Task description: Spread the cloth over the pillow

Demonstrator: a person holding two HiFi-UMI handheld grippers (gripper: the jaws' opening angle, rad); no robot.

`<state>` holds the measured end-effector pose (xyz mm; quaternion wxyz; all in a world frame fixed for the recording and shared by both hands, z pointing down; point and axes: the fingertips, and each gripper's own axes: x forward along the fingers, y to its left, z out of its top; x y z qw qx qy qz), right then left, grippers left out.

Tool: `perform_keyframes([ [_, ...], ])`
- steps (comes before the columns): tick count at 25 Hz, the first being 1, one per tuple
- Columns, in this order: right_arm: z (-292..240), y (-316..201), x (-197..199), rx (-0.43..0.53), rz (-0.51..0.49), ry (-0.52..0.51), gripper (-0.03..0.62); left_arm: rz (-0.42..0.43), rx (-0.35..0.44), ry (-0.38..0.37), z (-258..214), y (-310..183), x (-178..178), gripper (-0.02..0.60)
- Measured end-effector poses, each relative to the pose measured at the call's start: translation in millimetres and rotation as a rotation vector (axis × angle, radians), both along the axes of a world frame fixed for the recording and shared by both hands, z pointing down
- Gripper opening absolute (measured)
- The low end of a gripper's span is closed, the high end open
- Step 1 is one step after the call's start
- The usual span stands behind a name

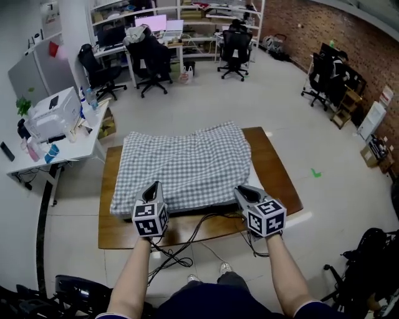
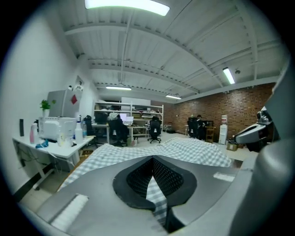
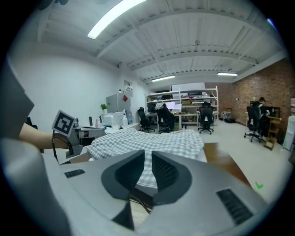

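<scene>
**Checked cloth lies over the pillow, both grippers at the near edge**

The cloth point(image 1: 184, 165), a grey-and-white check, lies spread across the middle of the wooden table point(image 1: 274, 174). It covers the pillow so fully that only the soft swell beneath it shows. Its far edge is rumpled, and its near edge hangs just short of the table's front.

The left gripper point(image 1: 154, 185) hovers over the near left part of the cloth, its jaws closed tip to tip. Checked fabric shows only through the slit behind the tips, and the cloth below lies flat. The right gripper point(image 1: 240, 189) sits by the near right corner. Its jaws stand a little apart with nothing between them, the cloth showing through the gap.

Black cables point(image 1: 187, 240) loop off the table's front edge and trail down between the two arms toward the person's shoes point(image 1: 224, 269). They are the nearest clutter to the grippers.

A white desk point(image 1: 87, 140) crowds the table's far left corner. It carries a white printer point(image 1: 55, 115) and some bottles, and a cardboard box point(image 1: 107, 128) is tucked beneath. Beyond lies open pale floor point(image 1: 293, 99) with a small green mark point(image 1: 316, 173) off to the right.

Black office chairs point(image 1: 149, 62) stand at workstations under white shelving point(image 1: 187, 15) along the back. More chairs point(image 1: 327, 78) line the brick wall point(image 1: 336, 25) on the right. Strip lights run along a white ribbed ceiling.
</scene>
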<state>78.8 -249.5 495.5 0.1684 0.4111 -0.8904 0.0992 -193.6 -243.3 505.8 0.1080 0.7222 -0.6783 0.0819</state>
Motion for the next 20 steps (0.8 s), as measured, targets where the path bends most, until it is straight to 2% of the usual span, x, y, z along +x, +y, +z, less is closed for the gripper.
perform_keyframes([
  [5, 20, -18, 57, -0.043, 0.079, 0.034, 0.077, 0.102, -0.024, -0.001, 4, -22, 67, 0.008],
  [7, 37, -26, 68, -0.079, 0.088, 0.055, 0.08, 0.122, -0.028, 0.004, 2, -30, 87, 0.008],
  [8, 46, -29, 71, -0.101, 0.088, 0.064, 0.129, 0.136, -0.03, 0.01, 2, -33, 98, 0.008],
  [12, 73, -46, 83, -0.143, 0.103, 0.077, 0.135, 0.211, -0.034, -0.005, 0, -37, 139, 0.008],
  [15, 81, -62, 90, -0.159, 0.104, 0.084, 0.135, 0.24, -0.051, -0.025, 3, -38, 154, 0.008],
  [20, 83, -85, 98, -0.153, 0.108, 0.081, 0.123, 0.241, -0.093, -0.037, 15, -40, 156, 0.008],
])
